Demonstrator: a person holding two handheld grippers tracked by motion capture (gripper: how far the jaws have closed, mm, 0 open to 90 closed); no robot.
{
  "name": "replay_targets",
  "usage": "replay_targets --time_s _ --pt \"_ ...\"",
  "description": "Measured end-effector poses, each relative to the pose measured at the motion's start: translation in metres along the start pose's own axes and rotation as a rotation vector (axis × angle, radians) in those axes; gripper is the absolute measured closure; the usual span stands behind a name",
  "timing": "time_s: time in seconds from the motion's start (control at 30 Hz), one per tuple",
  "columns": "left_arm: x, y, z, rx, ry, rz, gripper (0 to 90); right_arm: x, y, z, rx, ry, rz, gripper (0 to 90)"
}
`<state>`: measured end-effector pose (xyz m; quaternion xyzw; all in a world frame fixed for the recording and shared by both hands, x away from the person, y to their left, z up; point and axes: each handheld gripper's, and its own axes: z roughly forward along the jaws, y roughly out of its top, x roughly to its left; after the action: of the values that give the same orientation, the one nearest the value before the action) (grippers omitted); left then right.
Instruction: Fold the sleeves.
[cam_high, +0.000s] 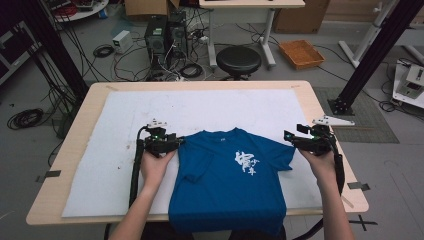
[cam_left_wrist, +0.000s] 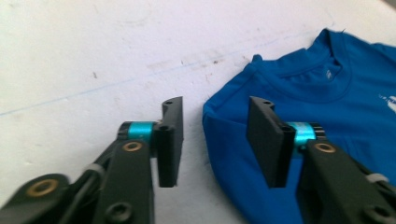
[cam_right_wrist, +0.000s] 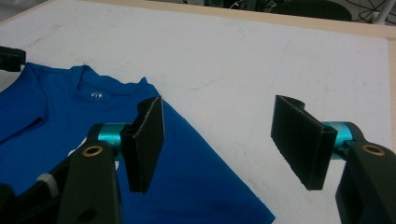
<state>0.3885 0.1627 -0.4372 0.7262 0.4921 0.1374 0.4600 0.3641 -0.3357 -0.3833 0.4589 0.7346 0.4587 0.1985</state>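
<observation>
Your left gripper (cam_high: 176, 142) sits at the shirt's (cam_high: 227, 180) left shoulder. In the left gripper view its fingers (cam_left_wrist: 170, 140) stand moderately apart and released: one pad is over the bare white mat (cam_high: 120, 150), the other over the blue cloth, and the folded shoulder edge lies in the gap between them. Neither pad presses on the fabric, and nothing is gripped.

Your right gripper (cam_high: 290, 137) sits at the shirt's right shoulder and sleeve. In the right gripper view its fingers (cam_right_wrist: 147, 140) are spread wide and released. One pad hangs above the blue cloth, the other above the white mat, with the sloping sleeve edge running between them. No cloth is pinched; whether a pad brushes the fabric you cannot tell.

The shirt lies flat, front up, on the mat at the near middle of the bench (cam_high: 320, 107). Its collar (cam_high: 220, 133) points away from you toward the far edge, and its hem drapes over the near edge, so the long axis runs near to far. The left sleeve is folded in over the chest. The white print (cam_high: 246, 162) sits on the chest toward your right.
</observation>
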Motion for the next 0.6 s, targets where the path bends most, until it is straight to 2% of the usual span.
replay_targets --time_s 0.07,0.1,0.17,0.33,0.47,0.6 --pt "0.003 0.000 -0.008 -0.025 -0.017 -0.002 52.6 -0.002 -0.001 -0.001 0.007 -0.004 0.014 38.3" --pt "0.004 0.000 -0.012 -0.039 -0.027 0.000 51.6 -0.005 -0.004 -0.001 0.016 -0.001 0.022 43.4" --pt "0.006 0.000 -0.020 -0.063 -0.038 0.016 50.8 -0.007 -0.006 -0.001 0.026 -0.004 0.030 44.3" --pt "0.015 -0.003 -0.041 -0.097 -0.065 0.029 50.5 -0.018 -0.018 0.003 0.085 -0.041 0.084 52.3" --pt "0.025 -0.006 -0.052 -0.121 -0.081 0.023 49.2 -0.028 -0.028 0.008 0.126 -0.060 0.133 55.4" --pt "0.032 -0.007 -0.058 -0.139 -0.094 0.002 47.0 -0.035 -0.035 0.013 0.158 -0.077 0.156 56.6"
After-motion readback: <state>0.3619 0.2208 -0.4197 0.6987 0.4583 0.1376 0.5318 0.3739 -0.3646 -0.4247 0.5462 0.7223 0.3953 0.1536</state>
